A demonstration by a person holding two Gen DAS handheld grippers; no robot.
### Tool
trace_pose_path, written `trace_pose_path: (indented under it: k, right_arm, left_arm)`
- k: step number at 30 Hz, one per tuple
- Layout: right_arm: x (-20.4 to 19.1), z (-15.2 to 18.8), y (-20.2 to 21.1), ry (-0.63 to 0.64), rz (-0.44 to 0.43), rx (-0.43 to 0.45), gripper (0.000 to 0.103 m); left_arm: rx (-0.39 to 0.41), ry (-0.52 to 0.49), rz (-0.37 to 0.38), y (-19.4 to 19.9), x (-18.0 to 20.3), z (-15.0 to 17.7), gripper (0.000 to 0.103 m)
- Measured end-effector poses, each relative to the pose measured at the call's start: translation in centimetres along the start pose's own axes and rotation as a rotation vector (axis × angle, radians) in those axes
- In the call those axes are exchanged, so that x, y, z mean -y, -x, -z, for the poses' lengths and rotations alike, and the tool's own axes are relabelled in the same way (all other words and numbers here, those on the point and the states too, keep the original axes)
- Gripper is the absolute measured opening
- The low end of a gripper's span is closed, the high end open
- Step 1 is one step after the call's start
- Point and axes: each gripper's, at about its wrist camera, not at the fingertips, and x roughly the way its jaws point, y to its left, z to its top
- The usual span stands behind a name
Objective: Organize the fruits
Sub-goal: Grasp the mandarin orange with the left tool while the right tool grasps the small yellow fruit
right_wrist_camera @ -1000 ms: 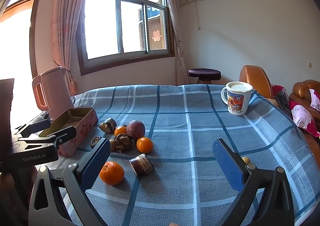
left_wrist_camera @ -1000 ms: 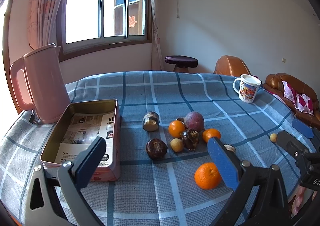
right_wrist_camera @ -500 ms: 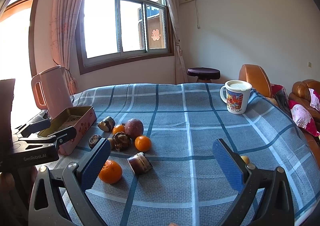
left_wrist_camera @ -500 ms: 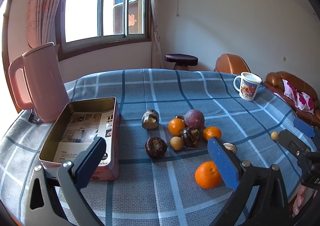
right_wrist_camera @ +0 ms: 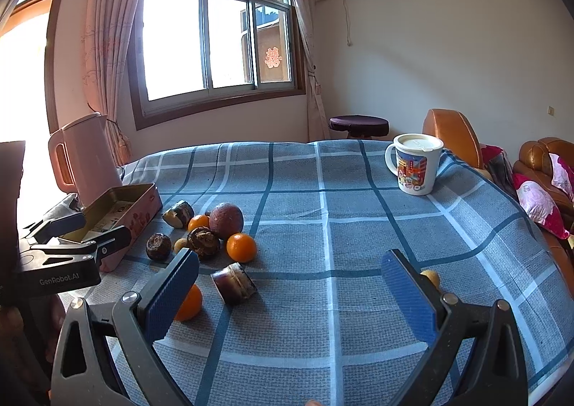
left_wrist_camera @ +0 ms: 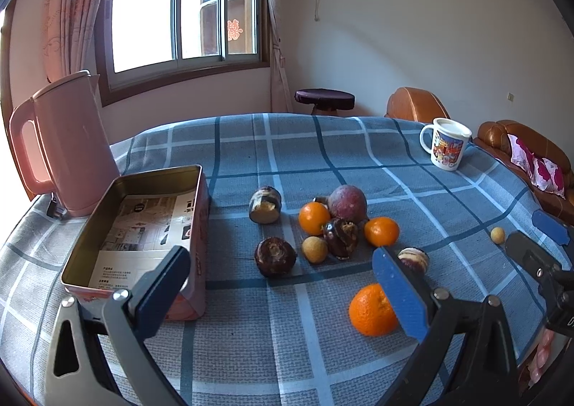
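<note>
You have eased both cameras slightly closer to the table, and with your left gripper (left_wrist_camera: 280, 287) and right gripper (right_wrist_camera: 290, 289) both spread wide and empty, you're lining up on the fruit beside the empty tin (left_wrist_camera: 143, 226), so next drop onto the near orange (left_wrist_camera: 371, 309).

The left gripper (left_wrist_camera: 280, 278) is being seen as a black frame with triangular cut-outs, from which two black fingers are branching. Each finger is being faced with a blue, finely textured pad (left_wrist_camera: 400, 294), and silver screws (left_wrist_camera: 121, 294) are showing at the finger joints. The right gripper (right_wrist_camera: 288, 293) is being shown in the same build: black frame, blue ribbed pads (right_wrist_camera: 172, 294), silver screws (right_wrist_camera: 449, 299). On the left gripper's black body, white lettering "GenRobot.AI" (right_wrist_camera: 59, 279) is being displayed in the right wrist view.
</note>
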Motion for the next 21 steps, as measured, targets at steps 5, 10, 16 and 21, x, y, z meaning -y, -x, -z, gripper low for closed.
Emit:
trace_pose_path:
  k: [5,10,16,21]
  right_arm:
    - [3.7,2.0,0.4,-0.066,0.091,-0.033,0.102]
    - [7.2,3.5,0.0,-0.12,0.159,-0.089,0.102]
    - [9.3,2.5,-2.1,-0.122,0.183,-0.147,0.101]
    - [9.7,1.8,-5.1,-0.11,0.167,-0.24,0.091]
  left_arm:
    - [-0.039,-0.008,0.054,-0.8,0.9,0.9,0.103]
    - [-0.081,-0.047,0.109,-1.9,2.7,1.9,0.103]
    - [-0.14,-0.083,0.162,-2.9,4.5,2.7,0.088]
    - [-0.182,-0.093,0.181,-3.9,5.2,2.7,0.077]
